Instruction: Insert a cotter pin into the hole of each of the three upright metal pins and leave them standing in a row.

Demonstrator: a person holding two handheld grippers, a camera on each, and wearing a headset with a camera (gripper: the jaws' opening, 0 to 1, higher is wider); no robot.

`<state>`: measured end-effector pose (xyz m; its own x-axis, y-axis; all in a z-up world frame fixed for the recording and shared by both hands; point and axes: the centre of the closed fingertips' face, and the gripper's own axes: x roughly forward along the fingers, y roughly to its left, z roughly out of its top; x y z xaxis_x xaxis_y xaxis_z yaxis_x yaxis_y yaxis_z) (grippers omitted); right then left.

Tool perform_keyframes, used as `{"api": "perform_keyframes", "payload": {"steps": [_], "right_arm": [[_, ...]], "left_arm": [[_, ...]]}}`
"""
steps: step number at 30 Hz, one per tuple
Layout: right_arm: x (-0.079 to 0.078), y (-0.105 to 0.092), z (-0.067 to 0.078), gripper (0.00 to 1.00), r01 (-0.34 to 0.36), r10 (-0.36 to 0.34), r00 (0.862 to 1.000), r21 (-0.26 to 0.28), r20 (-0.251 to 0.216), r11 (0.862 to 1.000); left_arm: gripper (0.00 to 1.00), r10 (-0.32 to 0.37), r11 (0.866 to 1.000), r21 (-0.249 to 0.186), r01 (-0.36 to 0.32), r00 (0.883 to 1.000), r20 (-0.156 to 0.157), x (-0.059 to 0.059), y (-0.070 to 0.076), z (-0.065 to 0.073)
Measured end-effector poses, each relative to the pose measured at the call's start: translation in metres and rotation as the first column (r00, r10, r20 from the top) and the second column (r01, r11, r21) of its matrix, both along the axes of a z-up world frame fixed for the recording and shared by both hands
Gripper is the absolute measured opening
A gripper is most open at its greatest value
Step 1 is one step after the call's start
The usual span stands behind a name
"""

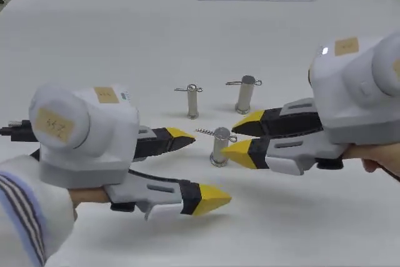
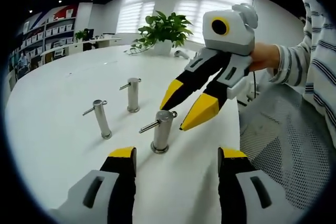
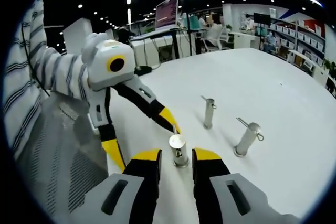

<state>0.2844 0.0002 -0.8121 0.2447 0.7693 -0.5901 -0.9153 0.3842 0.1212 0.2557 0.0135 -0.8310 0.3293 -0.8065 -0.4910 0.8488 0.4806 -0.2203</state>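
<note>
**Desk:** Where's your left claw (image 1: 209,167)?

**Me:** It's low over the white table (image 1: 125,29). The jaws are spread wide, with nothing in them and nothing touched. I've got it aimed at the nearest pin, ready to steady it if needed.

**Desk:** And the pins?

**Me:** There are three short upright grey metal pins, and each has a thin wire cotter pin (image 1: 187,89) through its head. The left pin (image 1: 192,101) stands further back. The middle pin (image 1: 220,147) is nearer me and out of line. The right pin (image 1: 245,95) is back beside the left one. So I'd say the cotter pins are in, but the row isn't tidy.

**Desk:** Right claw (image 1: 232,139)?

**Me:** It's open to a narrow gap, with the yellow tips either side of the middle pin's head. That puts me in place to grip the pin and shift it into line. It isn't clamped, and I can't tell whether a tip touches.
</note>
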Motion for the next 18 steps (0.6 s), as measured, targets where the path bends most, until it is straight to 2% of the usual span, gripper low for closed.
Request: {"api": "perform_keyframes", "payload": {"steps": [3,6,8,13,16,18], "right_arm": [[0.002,0.004,0.001,0.27,0.010,-0.010,1.000,0.018,0.005,1.000],[0.003,0.006,0.000,0.27,0.010,-0.010,1.000,0.009,0.017,1.000],[0.003,0.007,-0.002,0.27,0.007,-0.007,1.000,-0.004,0.026,1.000],[0.001,0.010,-0.004,0.25,-0.014,0.015,0.999,-0.012,0.037,1.000],[0.000,0.011,-0.008,0.24,-0.020,0.020,0.999,-0.020,0.042,1.000],[0.001,0.012,-0.009,0.23,-0.034,0.036,0.997,-0.036,0.064,0.999]], "left_arm": [[0.72,0.027,1.000,-0.008,-0.027,1.000,0.009,-0.002,0.005,0.004],[0.84,0.057,0.998,-0.032,-0.058,0.998,-0.017,-0.004,0.010,0.007],[0.89,0.078,0.996,-0.031,-0.079,0.997,-0.015,-0.004,0.015,0.009],[0.99,0.099,0.993,-0.054,-0.101,0.995,-0.035,-0.008,0.020,0.017],[0.99,0.095,0.994,-0.047,-0.097,0.995,-0.035,-0.013,0.022,0.020],[0.99,0.099,0.994,-0.044,-0.100,0.995,-0.033,-0.014,0.023,0.021]]}}
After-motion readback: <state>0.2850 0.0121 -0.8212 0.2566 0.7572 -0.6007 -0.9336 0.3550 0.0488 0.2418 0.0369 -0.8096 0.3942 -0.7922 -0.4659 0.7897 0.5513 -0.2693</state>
